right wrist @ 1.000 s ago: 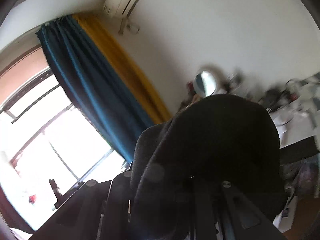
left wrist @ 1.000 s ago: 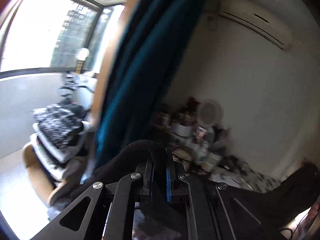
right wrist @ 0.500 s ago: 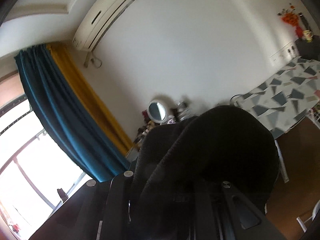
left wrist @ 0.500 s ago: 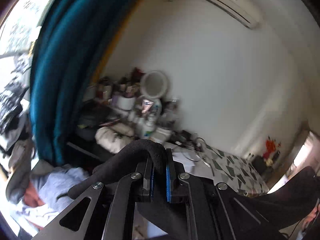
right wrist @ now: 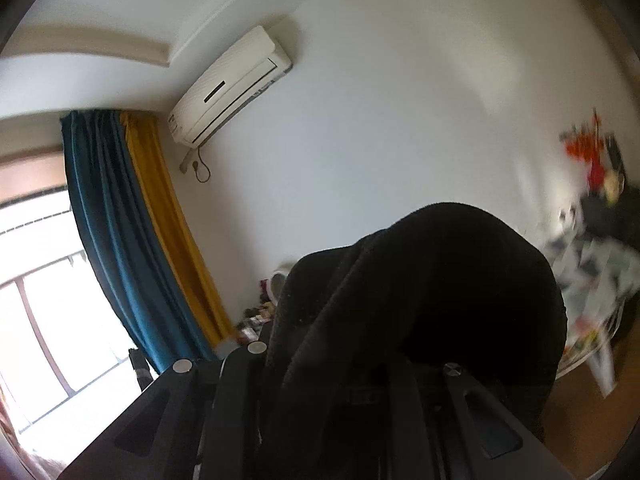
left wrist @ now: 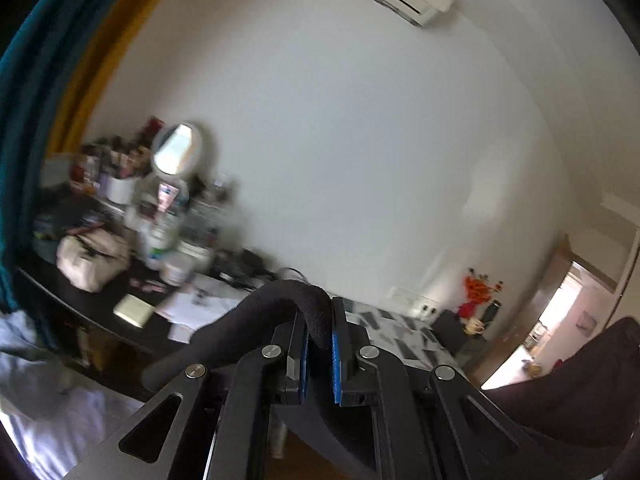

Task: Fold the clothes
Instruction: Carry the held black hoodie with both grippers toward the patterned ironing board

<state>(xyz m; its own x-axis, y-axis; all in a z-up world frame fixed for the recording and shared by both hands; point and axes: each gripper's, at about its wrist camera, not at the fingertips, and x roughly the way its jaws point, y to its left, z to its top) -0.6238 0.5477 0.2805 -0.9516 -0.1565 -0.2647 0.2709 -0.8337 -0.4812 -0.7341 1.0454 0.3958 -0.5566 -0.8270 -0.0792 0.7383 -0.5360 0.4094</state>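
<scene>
Both grippers are raised toward the white wall, pointing roughly level. Left gripper (left wrist: 319, 354): jaws clamped on a fold of the black fleece garment (left wrist: 280, 312), which arches over the blue pads (left wrist: 337, 360) above the cluttered dark desk (left wrist: 96, 316). Right gripper (right wrist: 340, 384): buried under the same black fabric (right wrist: 440, 288); jaws hidden, so their state cannot be told.
</scene>
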